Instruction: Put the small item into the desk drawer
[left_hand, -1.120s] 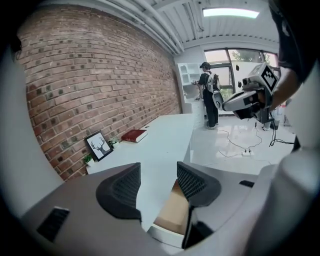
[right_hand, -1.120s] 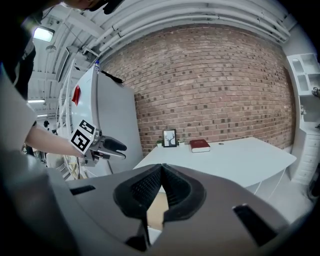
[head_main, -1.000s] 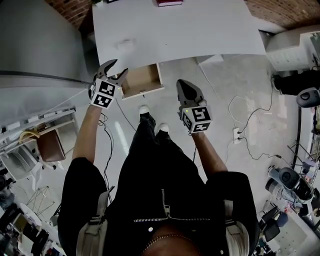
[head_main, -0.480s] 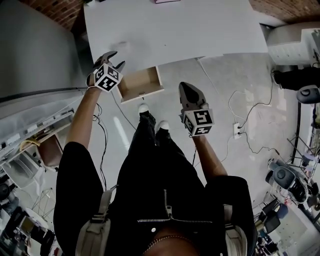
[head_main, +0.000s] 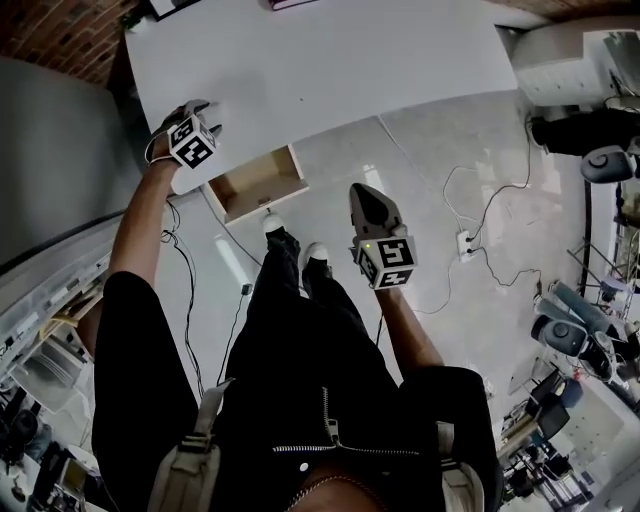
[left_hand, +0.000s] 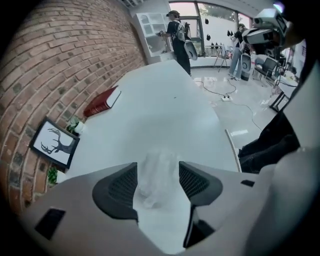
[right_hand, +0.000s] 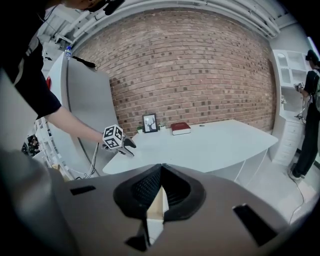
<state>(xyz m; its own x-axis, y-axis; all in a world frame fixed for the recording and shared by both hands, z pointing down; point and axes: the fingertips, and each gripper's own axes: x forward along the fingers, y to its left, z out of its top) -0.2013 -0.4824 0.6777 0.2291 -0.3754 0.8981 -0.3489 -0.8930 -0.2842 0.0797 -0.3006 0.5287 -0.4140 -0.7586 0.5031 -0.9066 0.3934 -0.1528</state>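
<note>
Left jaws: the left gripper (left_hand: 157, 168) was low over the white desk surface (left_hand: 165, 100), and its jaws were opening to a wide gap, their pads not pressing on anything.
Small item: a small crumpled lump of clear plastic (left_hand: 156, 181) lay on the surface right between the left jaws, reaching a little past their tips; we could not tell whether it brushed either pad.
Right jaws: the right gripper (head_main: 363, 192) hung over the floor with its jaws together at the tips and nothing held between them.
Drawer: the light wooden desk drawer (head_main: 255, 185) stood pulled out below the surface edge, between the two pairs of jaws and nearer the left pair; what we saw of its inside was bare.
Done so far: we judged the drawer ready and the left jaws in place around the item.
Left to do: closing on the item, lifting it, carrying it down over the open drawer, releasing it there, and probably pushing the drawer shut.
</note>
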